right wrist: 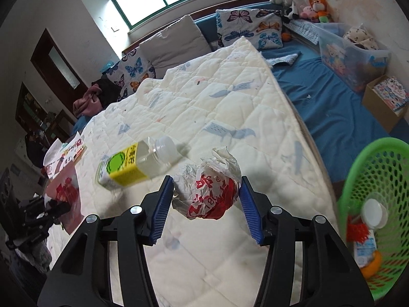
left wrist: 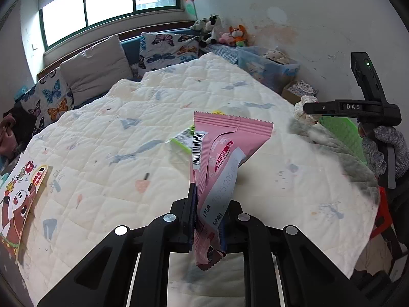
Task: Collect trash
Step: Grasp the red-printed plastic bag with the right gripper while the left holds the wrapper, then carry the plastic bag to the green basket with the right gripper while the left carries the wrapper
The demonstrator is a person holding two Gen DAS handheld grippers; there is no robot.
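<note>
Trash shows in three loose pieces plus what already sits in the basket. One pink wrapper (left wrist: 217,168) is pinched between the pressed-together jaws of the left gripper (left wrist: 207,204); it stands upright above the quilt (left wrist: 102,133), creased down its length, with a barcode strip on one edge, a red band, printed date digits and a zigzag-cut top. One crumpled ball of white paper with red lettering (right wrist: 207,192) is clamped between the blue pads (right wrist: 161,212) of the right gripper (right wrist: 204,204), whose jaws stand partly spread around it, above the quilt. One clear plastic bottle (right wrist: 135,163) with a yellow and green label and a pale cap lies on its side on the quilt, just left of the paper ball. One green perforated basket (right wrist: 378,168) stands at the right beside the bed, holding a white lid, a red item, a small carton and something orange. In the left wrist view the right gripper (left wrist: 311,108) appears at the right edge, held by a hand in a grey knit glove (left wrist: 383,151). Two butterfly-print pillows (right wrist: 245,25) and one plain grey pillow (right wrist: 173,41) lean at the head of the bed.
</note>
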